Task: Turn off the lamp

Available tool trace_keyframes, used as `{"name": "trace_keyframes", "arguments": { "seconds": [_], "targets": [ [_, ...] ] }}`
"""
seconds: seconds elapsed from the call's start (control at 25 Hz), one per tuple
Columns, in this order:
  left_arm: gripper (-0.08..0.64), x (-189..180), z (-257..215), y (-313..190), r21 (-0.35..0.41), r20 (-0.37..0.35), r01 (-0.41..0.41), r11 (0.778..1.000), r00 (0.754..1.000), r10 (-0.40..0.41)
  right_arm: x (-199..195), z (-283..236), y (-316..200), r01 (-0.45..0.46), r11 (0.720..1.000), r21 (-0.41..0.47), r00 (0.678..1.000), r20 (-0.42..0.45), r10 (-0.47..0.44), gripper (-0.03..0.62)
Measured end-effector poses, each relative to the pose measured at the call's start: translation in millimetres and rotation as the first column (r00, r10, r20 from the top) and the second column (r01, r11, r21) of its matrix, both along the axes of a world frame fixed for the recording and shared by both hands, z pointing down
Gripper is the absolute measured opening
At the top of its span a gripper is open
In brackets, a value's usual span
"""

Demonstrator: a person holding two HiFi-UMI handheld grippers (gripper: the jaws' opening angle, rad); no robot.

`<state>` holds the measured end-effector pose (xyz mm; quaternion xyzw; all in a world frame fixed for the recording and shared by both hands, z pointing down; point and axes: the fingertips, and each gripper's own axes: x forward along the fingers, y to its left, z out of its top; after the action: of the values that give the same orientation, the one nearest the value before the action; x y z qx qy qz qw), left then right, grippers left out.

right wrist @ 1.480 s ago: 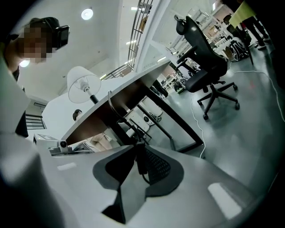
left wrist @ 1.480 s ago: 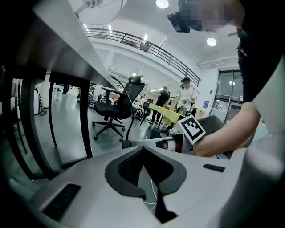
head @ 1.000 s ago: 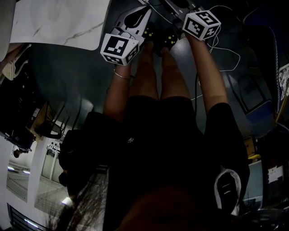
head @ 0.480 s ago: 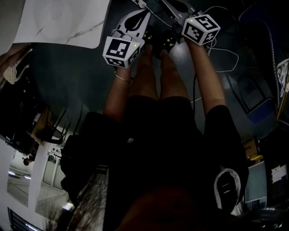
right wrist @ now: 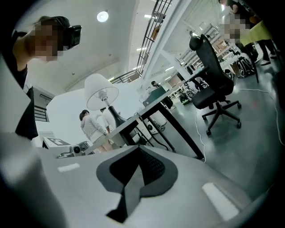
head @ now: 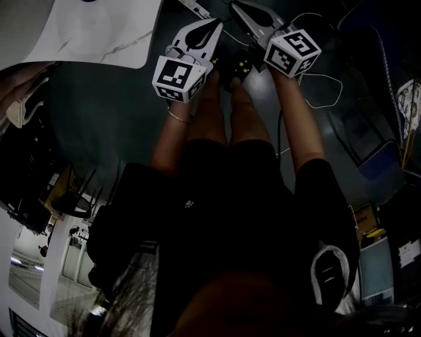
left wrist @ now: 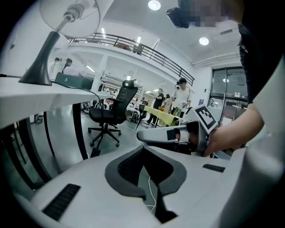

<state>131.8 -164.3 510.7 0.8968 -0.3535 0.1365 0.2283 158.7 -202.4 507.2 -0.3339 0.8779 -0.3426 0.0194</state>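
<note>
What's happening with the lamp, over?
Left tool shut, empty. Right tool just closed, empty. Lamp on desk, untouched. Nothing blocking it.

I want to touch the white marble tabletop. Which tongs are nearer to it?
The left tongs: they hang just beside a corner of the white marble tabletop, while the right tongs lie beyond them, farther from it.

Your left gripper and right gripper sit close together, your feet between them. A white table lies left of them.

Right hand-held gripper, jaws just closed empty, raised slightly
</note>
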Motion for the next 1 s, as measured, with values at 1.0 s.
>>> {"name": "trace_keyframes", "arguments": {
  "seconds": [1.0],
  "targets": [
    [0.006,4.7,-143.7,-11.2,0.136,-0.053,-0.03,0.99,0.998,0.037,10.9,-150.3,17.7,-0.051,0.989,0.14,0.999,-0.001,0.052,0.002]
  ]
}}
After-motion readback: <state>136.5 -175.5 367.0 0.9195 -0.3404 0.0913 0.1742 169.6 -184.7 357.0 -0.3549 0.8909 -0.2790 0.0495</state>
